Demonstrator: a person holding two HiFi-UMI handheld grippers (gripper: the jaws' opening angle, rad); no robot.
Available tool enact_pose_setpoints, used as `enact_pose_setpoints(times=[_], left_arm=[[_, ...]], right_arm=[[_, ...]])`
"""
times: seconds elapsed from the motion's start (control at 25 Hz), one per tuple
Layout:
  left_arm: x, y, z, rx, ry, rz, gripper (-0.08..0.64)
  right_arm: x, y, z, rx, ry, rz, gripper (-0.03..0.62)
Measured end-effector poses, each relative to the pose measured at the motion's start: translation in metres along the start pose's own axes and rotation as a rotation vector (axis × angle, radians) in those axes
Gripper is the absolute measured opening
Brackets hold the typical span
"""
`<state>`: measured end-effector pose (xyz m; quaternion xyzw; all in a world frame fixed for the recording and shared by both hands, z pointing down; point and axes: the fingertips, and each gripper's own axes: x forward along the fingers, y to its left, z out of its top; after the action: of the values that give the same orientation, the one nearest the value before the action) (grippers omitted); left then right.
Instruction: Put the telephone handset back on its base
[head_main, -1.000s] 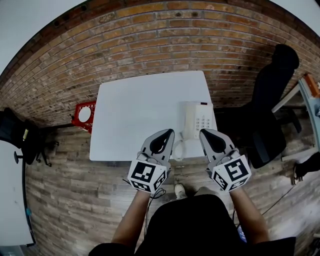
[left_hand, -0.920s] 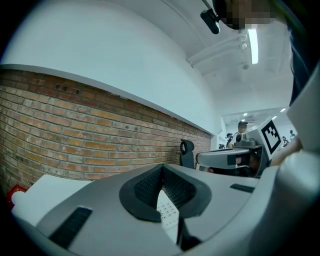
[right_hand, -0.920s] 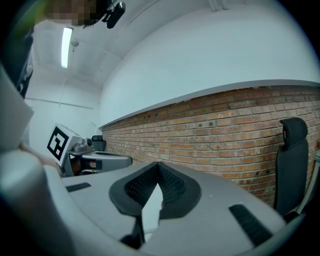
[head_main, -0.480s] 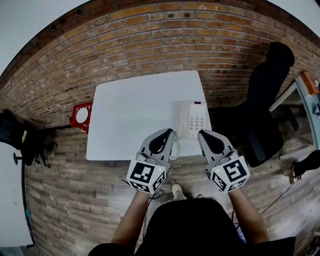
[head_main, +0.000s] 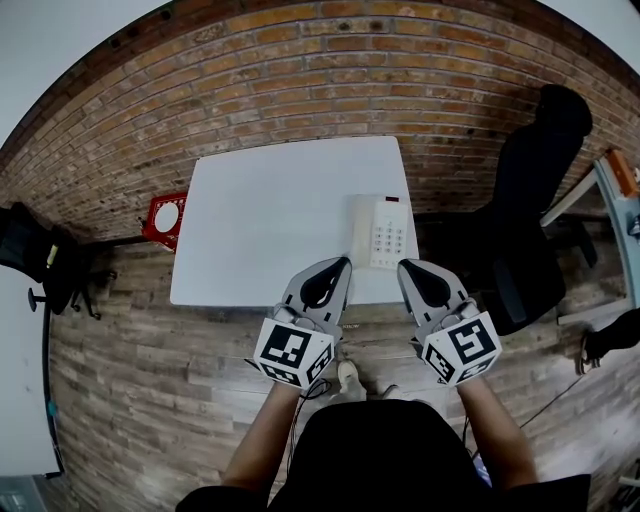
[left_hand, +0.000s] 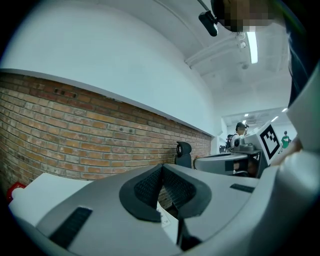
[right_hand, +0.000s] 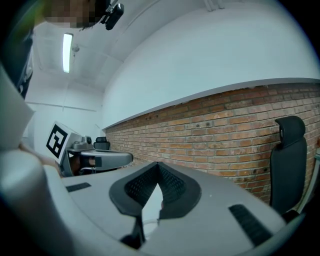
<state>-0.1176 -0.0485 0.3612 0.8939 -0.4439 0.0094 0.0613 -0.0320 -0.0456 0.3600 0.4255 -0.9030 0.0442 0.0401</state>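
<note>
Two grippers are hanging side by side above the near edge of a white table, each held in one of the person's hands. The left gripper is pointing toward the brick wall, and in its own view its ribbed black pads are pressing together at the tip, with nothing between them. The right gripper is pointing the same way, and its pads are likewise meeting at the tip, gripping nothing.

A white telephone is sitting on the table's right part, close to the near edge. Its keypad is facing up on the right side. The handset is lying along the left side of the base, as far as the head view shows. The telephone is lying between the two gripper tips and a little beyond them. Neither gripper is touching it.

Beside the table's right edge, a black chair is standing on the wooden floor. A red object with a white circle is lying on the floor at the table's left edge, against the wall. The person's shoe is showing below the table edge, between the two arms. Each gripper view is also catching the other gripper, with its marker cube, off to one side.
</note>
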Motion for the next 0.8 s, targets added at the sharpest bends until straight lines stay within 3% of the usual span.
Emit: enact_pose_setpoints(times=[0.8], left_arm=[[0.0,-0.077,0.005,0.046,-0.009,0.016,0.011]], right_arm=[[-0.07,-0.018,0.007,0.009,-0.052,0.029,0.012]])
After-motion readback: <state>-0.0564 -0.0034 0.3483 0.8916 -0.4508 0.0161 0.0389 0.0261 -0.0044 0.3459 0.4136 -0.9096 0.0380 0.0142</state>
